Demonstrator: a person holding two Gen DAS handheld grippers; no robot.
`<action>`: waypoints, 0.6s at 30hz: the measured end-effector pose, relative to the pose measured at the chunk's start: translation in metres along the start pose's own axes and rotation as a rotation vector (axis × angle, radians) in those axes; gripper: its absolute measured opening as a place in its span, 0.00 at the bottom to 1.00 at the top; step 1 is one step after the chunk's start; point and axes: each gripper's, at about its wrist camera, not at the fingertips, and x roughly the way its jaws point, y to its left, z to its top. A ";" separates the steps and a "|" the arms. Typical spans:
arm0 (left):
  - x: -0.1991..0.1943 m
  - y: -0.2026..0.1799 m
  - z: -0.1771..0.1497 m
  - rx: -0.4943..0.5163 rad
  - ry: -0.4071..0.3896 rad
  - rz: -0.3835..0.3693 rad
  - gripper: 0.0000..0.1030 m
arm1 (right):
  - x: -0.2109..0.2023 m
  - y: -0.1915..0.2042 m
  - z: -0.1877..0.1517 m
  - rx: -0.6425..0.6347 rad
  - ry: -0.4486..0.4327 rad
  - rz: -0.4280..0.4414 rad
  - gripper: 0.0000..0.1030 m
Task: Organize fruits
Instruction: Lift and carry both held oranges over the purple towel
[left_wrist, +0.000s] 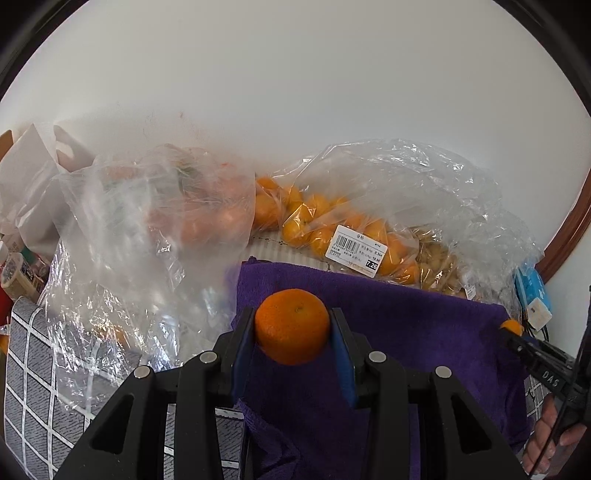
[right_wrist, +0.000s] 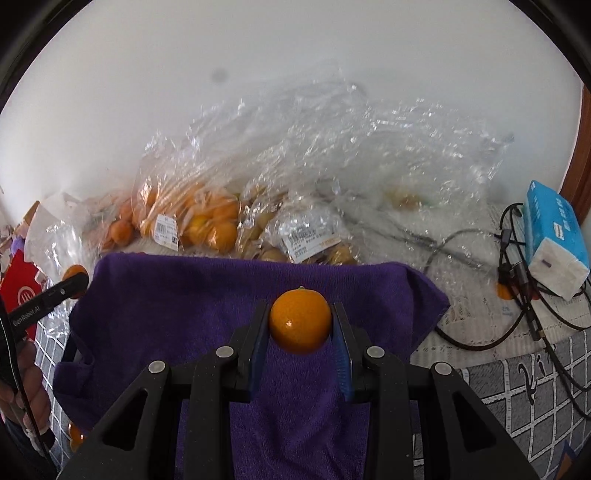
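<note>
My left gripper (left_wrist: 292, 325) is shut on an orange tangerine (left_wrist: 291, 325) and holds it above a purple towel (left_wrist: 406, 325). My right gripper (right_wrist: 301, 321) is shut on a smaller yellow-orange kumquat (right_wrist: 300, 320) over the same towel (right_wrist: 177, 295). Each gripper shows in the other's view: the right one at the towel's right edge (left_wrist: 517, 334), the left one at its left edge (right_wrist: 75, 280), each with orange fruit at its tip. Behind the towel lie clear plastic bags of kumquats (left_wrist: 332, 225) (right_wrist: 207, 218) and of larger tangerines (left_wrist: 192, 210).
A third bag holds pale brown fruit (right_wrist: 295, 243) (left_wrist: 439, 266). Crumpled empty bags spread along the white wall. A blue tissue pack (right_wrist: 554, 236) and black cables (right_wrist: 517, 295) lie right. White paper bag (left_wrist: 33, 177) and boxes stand left. A grey checked cloth (left_wrist: 37, 376) covers the table.
</note>
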 end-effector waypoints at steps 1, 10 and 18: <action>0.001 0.001 0.000 -0.003 0.005 0.000 0.36 | 0.004 0.001 -0.001 -0.004 0.012 -0.001 0.31; 0.011 0.001 -0.005 0.008 0.034 0.008 0.36 | 0.027 0.005 -0.005 -0.029 0.115 -0.037 0.31; 0.010 -0.008 -0.006 0.040 0.034 -0.014 0.36 | 0.038 0.009 -0.008 -0.054 0.156 -0.074 0.31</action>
